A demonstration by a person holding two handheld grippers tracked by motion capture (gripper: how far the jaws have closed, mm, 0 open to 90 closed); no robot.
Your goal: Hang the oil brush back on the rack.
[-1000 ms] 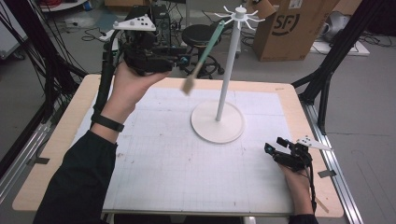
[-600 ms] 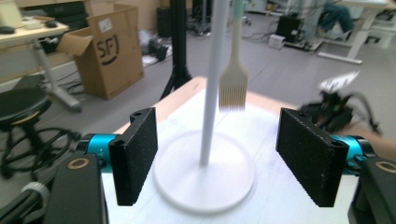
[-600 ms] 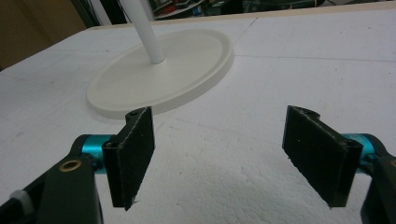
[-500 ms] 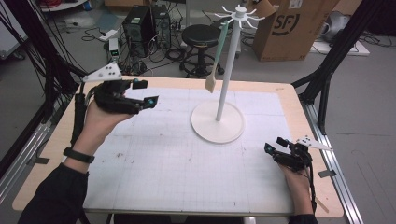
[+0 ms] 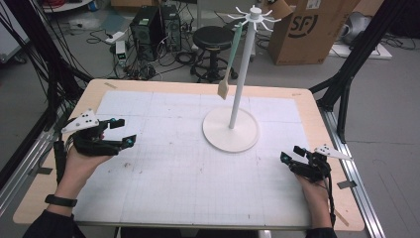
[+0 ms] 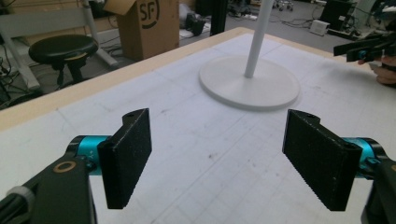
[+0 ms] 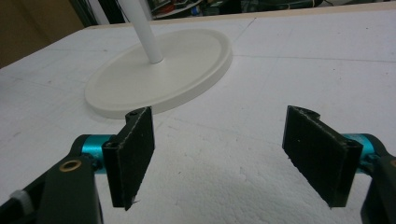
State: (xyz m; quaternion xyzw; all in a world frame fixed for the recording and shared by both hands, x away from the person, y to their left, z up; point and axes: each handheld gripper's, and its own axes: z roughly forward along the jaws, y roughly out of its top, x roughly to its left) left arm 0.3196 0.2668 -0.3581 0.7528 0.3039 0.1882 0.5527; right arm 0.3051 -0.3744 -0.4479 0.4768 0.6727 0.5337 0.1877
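Cluttered lab floor behind a wooden table (image 5: 317, 106) topped with a white gridded mat (image 5: 188, 163); on the mat stands a white stand (image 5: 231, 130) with a round base, a tall pole and hooks up top, and a green-handled spatula (image 5: 229, 62) hangs from one hook, blade clear of the base. Left gripper (image 5: 119, 133) sits low over the mat well to the stand's left, jaws spread wide with nothing between them, confirmed close up (image 6: 217, 156). Right gripper (image 5: 288, 153) rests near the stand's front right, jaws likewise wide apart and empty (image 7: 217, 156), pointing toward the base.
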